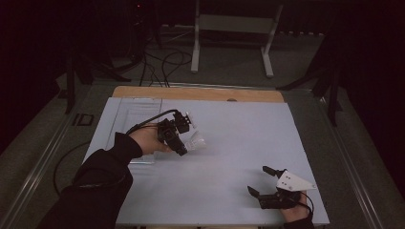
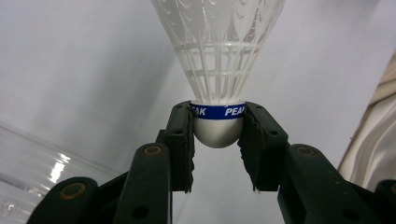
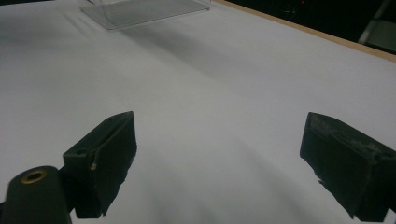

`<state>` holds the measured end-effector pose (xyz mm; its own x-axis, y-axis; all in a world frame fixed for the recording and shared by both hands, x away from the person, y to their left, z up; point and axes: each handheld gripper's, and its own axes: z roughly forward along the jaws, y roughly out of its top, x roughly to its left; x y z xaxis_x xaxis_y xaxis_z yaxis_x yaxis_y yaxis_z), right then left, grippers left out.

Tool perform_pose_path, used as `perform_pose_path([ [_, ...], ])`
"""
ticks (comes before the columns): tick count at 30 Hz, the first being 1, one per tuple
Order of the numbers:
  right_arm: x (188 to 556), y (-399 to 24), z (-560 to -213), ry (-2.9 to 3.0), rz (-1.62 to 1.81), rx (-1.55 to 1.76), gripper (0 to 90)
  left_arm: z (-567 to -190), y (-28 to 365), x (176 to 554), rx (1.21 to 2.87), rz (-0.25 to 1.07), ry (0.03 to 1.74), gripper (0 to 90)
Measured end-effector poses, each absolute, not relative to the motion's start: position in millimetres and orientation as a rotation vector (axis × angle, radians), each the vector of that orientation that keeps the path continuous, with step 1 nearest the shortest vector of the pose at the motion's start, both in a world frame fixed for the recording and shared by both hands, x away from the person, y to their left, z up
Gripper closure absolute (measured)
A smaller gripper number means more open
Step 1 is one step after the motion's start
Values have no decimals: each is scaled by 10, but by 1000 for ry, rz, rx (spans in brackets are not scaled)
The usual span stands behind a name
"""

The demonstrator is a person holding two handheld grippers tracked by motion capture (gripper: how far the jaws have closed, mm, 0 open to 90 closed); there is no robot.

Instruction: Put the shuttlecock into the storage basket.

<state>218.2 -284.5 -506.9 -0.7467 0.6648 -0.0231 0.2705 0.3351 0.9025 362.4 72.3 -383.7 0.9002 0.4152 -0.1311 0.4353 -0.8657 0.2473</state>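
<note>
Over on the left side of the table (image 1: 224,124), the person's left hand (image 1: 145,139) is holding the left gripper (image 1: 184,143) up off the white surface, its cable arching back over the wrist. In the left gripper view its two black jaws are pinching a white plastic shuttlecock (image 2: 218,70) by the rounded cork base, the pads (image 2: 184,140) pressing in on either side just at the blue band that is reading "PEAK", so the claw is closed firmly on it with the meshed skirt fanning out away from the camera. From the high view the shuttlecock (image 1: 196,141) is showing as a pale blur just off the gripper's tip, in the air above the table rather than lying on it. A clear plastic case (image 1: 136,112) is lying flat behind the hand, toward the far left corner. Moving across to the right, near the front edge, the right gripper (image 1: 260,181) is hovering low over bare table with its grey plate on top; its jaws are standing wide apart, holding and touching nothing, as the right gripper view is confirming (image 3: 219,158).
</note>
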Motion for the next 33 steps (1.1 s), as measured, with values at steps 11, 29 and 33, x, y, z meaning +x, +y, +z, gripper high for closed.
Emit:
perform_pose_path([
  [11,2179,-2850,-5058,2203,1401,821,104,-3724,851,3598,2779,-103,649,664],
  [29,2169,-2845,-5044,2196,1407,808,104,-3500,1059,3567,2750,-95,674,664],
  [33,2168,-2845,-5043,2194,1413,810,104,-3456,1100,3566,2741,-87,684,664],
])
